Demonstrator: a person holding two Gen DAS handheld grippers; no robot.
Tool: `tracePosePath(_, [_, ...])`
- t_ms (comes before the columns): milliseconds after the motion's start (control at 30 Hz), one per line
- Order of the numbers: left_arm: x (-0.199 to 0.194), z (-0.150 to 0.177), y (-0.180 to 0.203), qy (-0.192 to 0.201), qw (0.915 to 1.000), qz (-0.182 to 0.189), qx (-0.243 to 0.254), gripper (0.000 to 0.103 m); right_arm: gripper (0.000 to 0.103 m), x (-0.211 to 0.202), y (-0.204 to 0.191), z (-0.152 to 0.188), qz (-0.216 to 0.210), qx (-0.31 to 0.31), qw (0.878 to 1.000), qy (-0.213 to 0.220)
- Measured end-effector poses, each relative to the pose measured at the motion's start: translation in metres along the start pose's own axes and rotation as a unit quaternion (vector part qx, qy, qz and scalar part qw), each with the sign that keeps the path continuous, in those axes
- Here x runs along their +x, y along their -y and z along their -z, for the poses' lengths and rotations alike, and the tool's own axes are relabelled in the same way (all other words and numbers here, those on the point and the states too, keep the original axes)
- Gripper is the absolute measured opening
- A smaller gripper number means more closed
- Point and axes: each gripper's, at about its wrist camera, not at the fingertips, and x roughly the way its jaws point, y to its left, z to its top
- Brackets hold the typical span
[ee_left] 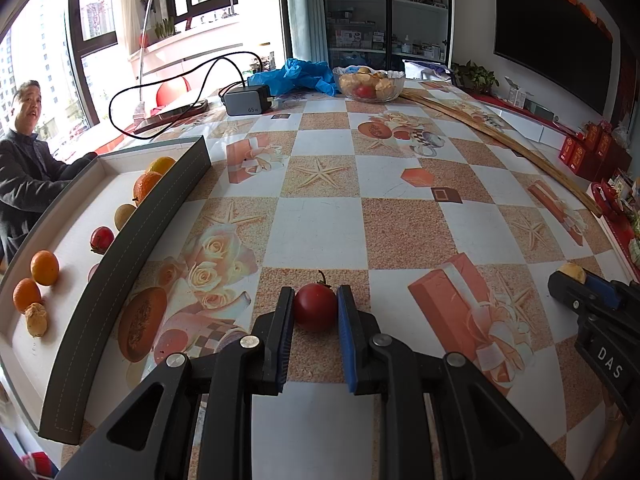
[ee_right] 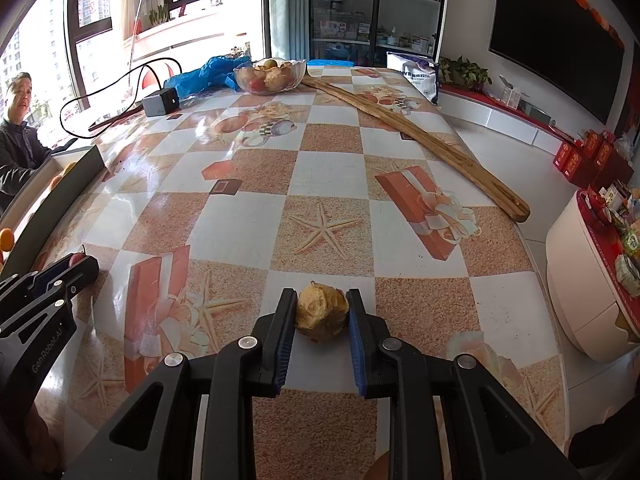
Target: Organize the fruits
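Note:
My left gripper [ee_left: 315, 304] is shut on a small red tomato [ee_left: 316, 306] with a green stem, just above the patterned table. My right gripper [ee_right: 322, 312] is shut on a wrinkled yellow-brown fruit [ee_right: 322, 314]. In the left wrist view the right gripper [ee_left: 576, 284] shows at the right edge with that fruit [ee_left: 573, 271] at its tip. In the right wrist view the left gripper [ee_right: 78, 266] shows at the left edge. A shallow grey-walled tray [ee_left: 132, 236] on the left holds oranges [ee_left: 45, 267], a tomato [ee_left: 101, 239] and several other fruits. A glass bowl [ee_left: 370, 84] of fruit stands at the far end.
A person in a dark jacket [ee_left: 24, 176] sits behind the tray. A long wooden strip [ee_right: 420, 136] lies diagonally at the right. A grey charger [ee_left: 247, 100] with a black cable, a phone and a blue plastic bag [ee_left: 296, 74] sit at the far end.

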Motion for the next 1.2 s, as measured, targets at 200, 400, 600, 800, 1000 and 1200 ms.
tracePosePath(200, [0.0,0.0001,0.0001,0.0,1.0,0.0,0.0,0.023,0.025,0.0002,-0.0005,-0.0001,0.0,0.0,1.0,0.0])
tracePosePath(400, [0.0002,0.0001,0.0001,0.0,1.0,-0.001,0.0,0.023,0.025,0.0003,-0.0011,-0.0002,0.0,0.0,1.0,0.0])
tracePosePath(600, [0.0004,0.0,-0.0004,0.0,1.0,0.001,-0.001,0.023,0.025,0.0006,-0.002,-0.0001,0.0,-0.001,1.0,0.0])
tracePosePath(800, [0.0005,0.0,-0.0015,0.001,1.0,-0.003,0.002,0.023,0.025,0.0008,-0.0021,-0.0002,-0.002,0.002,1.0,0.0])
tracePosePath(1000, [0.0006,0.0,0.0015,0.003,0.9999,-0.011,0.009,0.023,0.027,0.0013,-0.0018,0.0,-0.003,0.002,1.0,0.0])
tracePosePath(1200, [0.0005,0.0001,0.0016,0.004,0.9999,-0.013,0.011,0.023,0.027,0.0015,-0.0031,-0.0003,-0.005,0.001,1.0,-0.001])
